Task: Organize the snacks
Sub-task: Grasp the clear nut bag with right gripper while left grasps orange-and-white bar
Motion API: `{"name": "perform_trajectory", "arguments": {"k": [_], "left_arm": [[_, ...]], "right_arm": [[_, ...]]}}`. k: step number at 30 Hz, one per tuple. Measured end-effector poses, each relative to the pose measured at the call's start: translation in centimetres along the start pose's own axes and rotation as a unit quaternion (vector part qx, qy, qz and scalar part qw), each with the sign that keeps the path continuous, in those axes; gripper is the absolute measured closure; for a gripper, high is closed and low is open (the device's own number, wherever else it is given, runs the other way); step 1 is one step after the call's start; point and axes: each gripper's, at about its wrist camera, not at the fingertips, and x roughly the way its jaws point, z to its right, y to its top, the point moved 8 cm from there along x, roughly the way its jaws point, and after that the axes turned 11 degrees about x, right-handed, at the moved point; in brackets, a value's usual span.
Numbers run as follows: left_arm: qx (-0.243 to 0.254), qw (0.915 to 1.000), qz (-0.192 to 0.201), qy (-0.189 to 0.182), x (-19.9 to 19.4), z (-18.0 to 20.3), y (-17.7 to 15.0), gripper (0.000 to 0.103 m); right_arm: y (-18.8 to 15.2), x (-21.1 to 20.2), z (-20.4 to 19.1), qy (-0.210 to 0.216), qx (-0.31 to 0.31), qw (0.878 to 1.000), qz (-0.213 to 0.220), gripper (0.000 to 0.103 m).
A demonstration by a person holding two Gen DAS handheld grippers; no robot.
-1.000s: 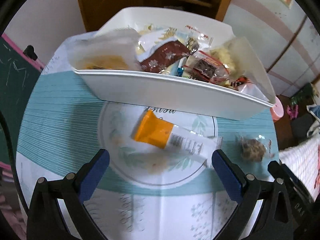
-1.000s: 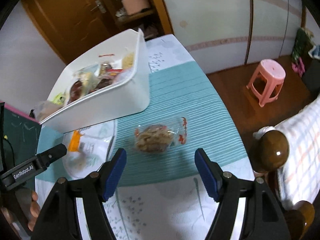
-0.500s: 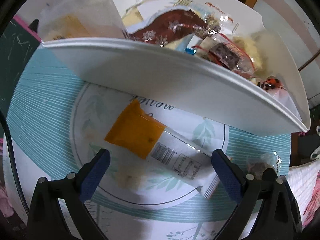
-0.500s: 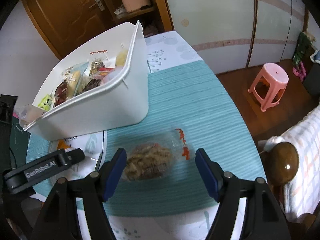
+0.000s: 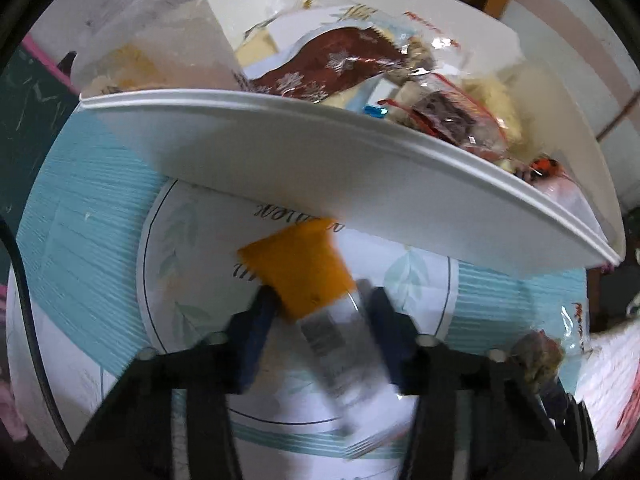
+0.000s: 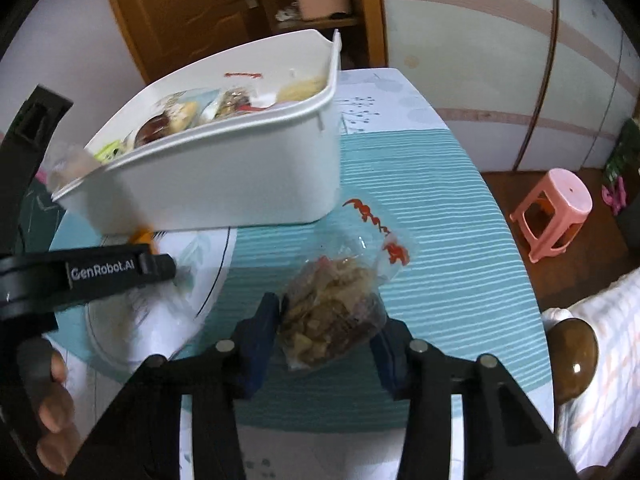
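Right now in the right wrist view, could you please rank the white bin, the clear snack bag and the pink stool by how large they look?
1. white bin, plainly the largest.
2. clear snack bag and pink stool: they look about alike, and since the bag is much nearer the camera, I would not rank them.

In the left wrist view the orange and white packet [image 5: 316, 304] is smeared with motion at lower centre; its barcode label cannot be read, and its white end melts into the surface. The white bin [image 5: 320, 168] hides the printed word beneath it. At the right edge a clear bag [image 5: 540, 354] is partly cut off. In the right wrist view, the hand [image 6: 52, 408] at lower left is cropped
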Motion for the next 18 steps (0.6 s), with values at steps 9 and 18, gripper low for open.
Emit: {"name": "perform_trajectory", "arguments": {"k": [9,18], "left_arm": [[0.066,0.9966,0.033,-0.037,-1.8,-1.4,-3.0,0.070],[0.095,0.9894,0.052,-0.096,-4.2,-3.7,-6.6,0.071]], "right_arm": [[-2.0,-1.5,0.3,0.035,-0.009,0.999,-0.001,0.060],[-3.9,-3.0,0.5,0.060,0.007,0.998,-0.010,0.061]]}}
